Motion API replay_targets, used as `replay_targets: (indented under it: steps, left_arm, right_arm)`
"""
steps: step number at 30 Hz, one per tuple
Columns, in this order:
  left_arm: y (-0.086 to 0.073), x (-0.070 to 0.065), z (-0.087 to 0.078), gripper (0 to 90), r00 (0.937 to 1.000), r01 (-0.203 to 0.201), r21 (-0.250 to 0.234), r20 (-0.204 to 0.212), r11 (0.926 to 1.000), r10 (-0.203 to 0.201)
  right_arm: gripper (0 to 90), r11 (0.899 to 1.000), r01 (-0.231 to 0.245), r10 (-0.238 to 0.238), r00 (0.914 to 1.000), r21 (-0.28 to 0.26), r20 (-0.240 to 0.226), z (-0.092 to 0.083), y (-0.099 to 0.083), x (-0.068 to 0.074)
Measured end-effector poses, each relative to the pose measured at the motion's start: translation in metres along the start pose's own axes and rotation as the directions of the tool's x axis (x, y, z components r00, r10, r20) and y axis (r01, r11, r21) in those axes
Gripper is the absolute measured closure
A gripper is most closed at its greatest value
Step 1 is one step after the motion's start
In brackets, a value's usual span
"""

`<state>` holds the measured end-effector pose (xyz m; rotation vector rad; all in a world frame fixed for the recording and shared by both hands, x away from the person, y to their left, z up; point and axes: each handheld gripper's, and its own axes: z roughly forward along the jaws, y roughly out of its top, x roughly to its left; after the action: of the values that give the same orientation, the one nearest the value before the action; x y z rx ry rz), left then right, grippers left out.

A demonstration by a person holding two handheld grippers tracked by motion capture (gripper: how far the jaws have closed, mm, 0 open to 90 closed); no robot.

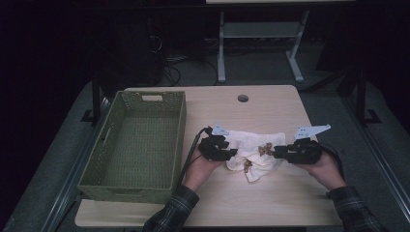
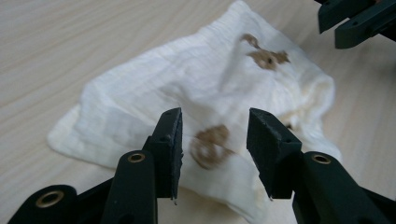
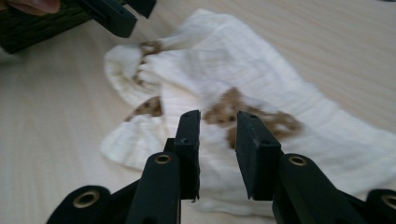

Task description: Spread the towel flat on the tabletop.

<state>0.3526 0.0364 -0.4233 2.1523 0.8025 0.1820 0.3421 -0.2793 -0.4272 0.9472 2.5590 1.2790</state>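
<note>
- Left gripper (image 1: pixel 232 153): jaws parted, nothing pinched; the white cloth (image 1: pixel 252 151) lies just ahead of and below its tips, a brown print between them in the left gripper view.
- Right gripper (image 1: pixel 276 152): jaws apart with a narrower gap, pads off the fabric; the cloth sits directly in front, bunched on the surface (image 1: pixel 270 104).
- Cloth rests rumpled between the two grippers; green woven basket (image 1: pixel 138 145) stands beyond the left gripper, apart from the cloth.
- Risk: a pinch on a single loose fold could catch one layer only, so the cloth sags or unfolds on lifting.
- Risk: uneven pulls from the two sides could drag it askew.
- No readable brand, label or writing; brown motifs only.
</note>
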Motion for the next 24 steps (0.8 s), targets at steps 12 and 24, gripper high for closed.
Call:
replay_targets:
  steps: [12, 24]
  left_arm:
    - [-0.018, -0.03, 0.009, 60.5, 0.9938, -0.094, 0.057, 0.065, 0.9939, 0.091]
    - [-0.029, -0.027, 0.034, 64.9, 0.9911, -0.132, 0.118, 0.034, 0.9842, 0.129]
  right_arm:
    - [70.6, 0.996, 0.067, -0.062, 0.9936, 0.056, -0.094, 0.026, 0.0, 0.039]
    - [70.7, 0.966, 0.175, -0.155, 0.9808, 0.189, -0.119, 0.064, -0.006, 0.059]
